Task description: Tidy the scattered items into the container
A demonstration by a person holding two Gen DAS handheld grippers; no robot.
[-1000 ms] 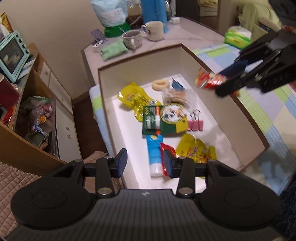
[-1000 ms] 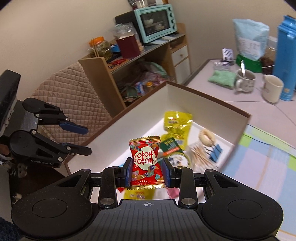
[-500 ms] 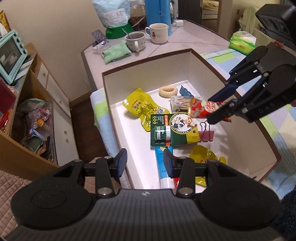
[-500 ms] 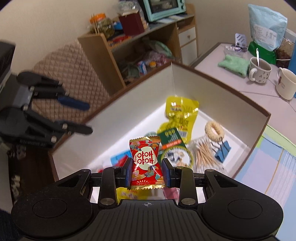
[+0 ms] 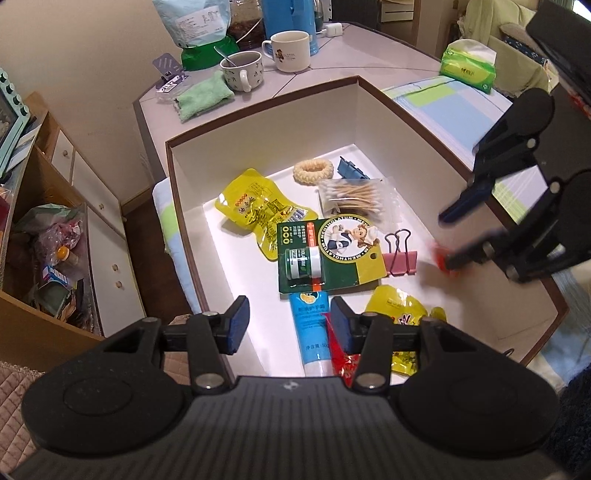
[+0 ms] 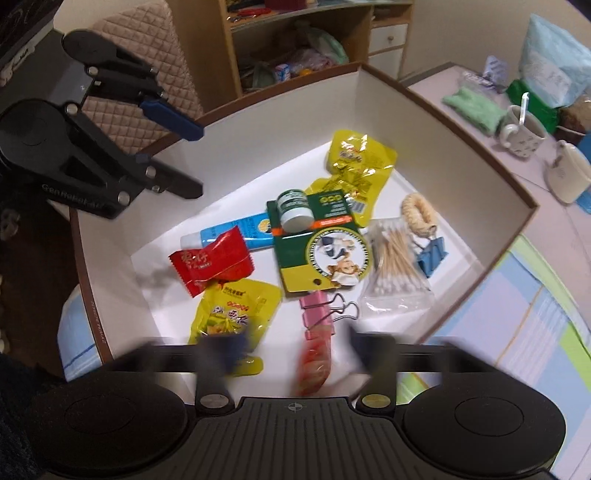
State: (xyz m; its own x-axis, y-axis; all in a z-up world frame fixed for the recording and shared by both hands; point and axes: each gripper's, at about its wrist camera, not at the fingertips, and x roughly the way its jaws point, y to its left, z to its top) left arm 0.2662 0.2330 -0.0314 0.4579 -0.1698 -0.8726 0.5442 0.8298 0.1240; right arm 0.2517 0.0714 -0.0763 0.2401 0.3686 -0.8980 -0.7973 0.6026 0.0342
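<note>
A white box with a brown rim (image 5: 258, 129) (image 6: 424, 122) holds several items: yellow snack pouches (image 5: 258, 210), a green balm card (image 5: 328, 254), cotton swabs (image 5: 354, 195), a pink binder clip (image 5: 400, 258) and a blue tube (image 5: 310, 332). My right gripper (image 6: 295, 350) (image 5: 447, 240) hovers over the box's near edge, its blurred fingers spread open. A small red snack packet (image 6: 312, 365) shows as a blur between them, touching neither finger; it appears as a red smear (image 5: 441, 258) in the left wrist view. My left gripper (image 5: 288, 325) (image 6: 197, 160) is open and holds nothing, above the opposite end.
Two mugs (image 5: 243, 70), a green cloth (image 5: 205, 96) and a blue jug (image 5: 288, 22) stand on the pale table behind the box. A tissue pack (image 5: 467, 68) lies on the checked cloth. A wooden shelf unit (image 5: 44, 240) stands beside the box.
My right gripper moved down over the box and its fingers sprang apart, releasing the red packet it held. The left gripper stayed open and shifted slightly.
</note>
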